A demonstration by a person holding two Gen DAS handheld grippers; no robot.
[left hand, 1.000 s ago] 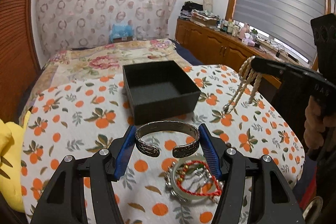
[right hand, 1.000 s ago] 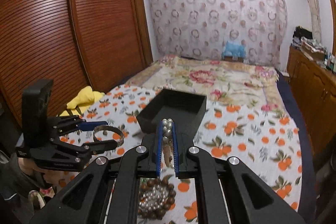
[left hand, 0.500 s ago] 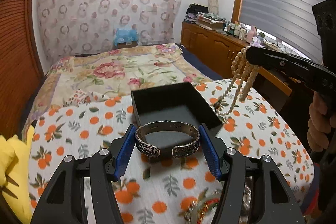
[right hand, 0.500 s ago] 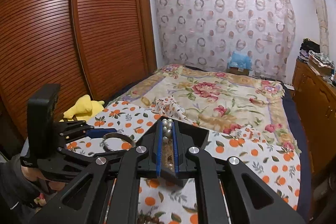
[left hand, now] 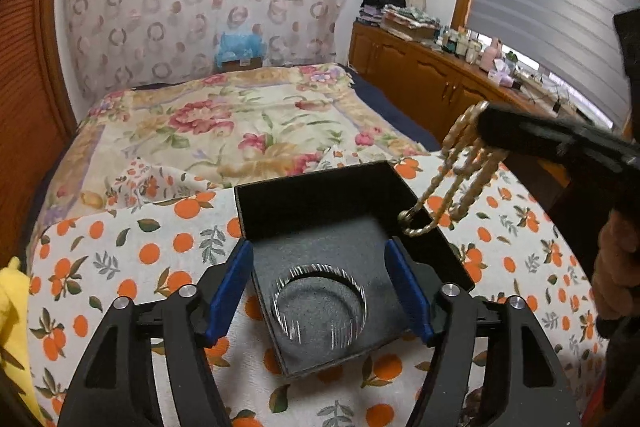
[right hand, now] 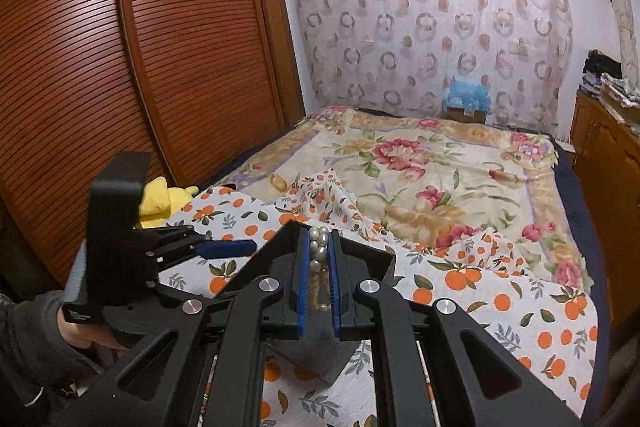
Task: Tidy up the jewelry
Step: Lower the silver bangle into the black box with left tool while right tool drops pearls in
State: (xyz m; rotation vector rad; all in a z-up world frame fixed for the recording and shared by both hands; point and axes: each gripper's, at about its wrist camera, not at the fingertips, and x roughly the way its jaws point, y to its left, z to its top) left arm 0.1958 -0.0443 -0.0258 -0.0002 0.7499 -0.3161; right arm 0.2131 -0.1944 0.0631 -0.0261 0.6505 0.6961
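A black open box [left hand: 312,195] stands on the orange-print cloth [left hand: 120,267]. My left gripper [left hand: 317,246] hovers over the box's near half with its jaws opening. The silver bangle [left hand: 280,307] shows blurred below and between the blue pads, touching neither, over the box's grey floor. My right gripper [right hand: 319,239] is shut on a pearl necklace [right hand: 318,247]. Seen from the left wrist, the necklace [left hand: 460,179] hangs in loops from the right gripper [left hand: 486,123] above the box's right rim. The right wrist view has the left gripper [right hand: 216,241] at the box's [right hand: 372,259] left side.
The cloth lies over the near end of a bed with a floral blanket [left hand: 248,123]. A yellow plush toy [right hand: 164,199] sits at the cloth's left edge. A slatted wooden wardrobe [right hand: 120,67] stands left, a wooden cabinet [left hand: 420,83] right.
Both grippers have moved forward over the box. The left jaws have widened and the bangle has left the pads, now blurred over the box floor. The necklace still hangs from the right gripper.
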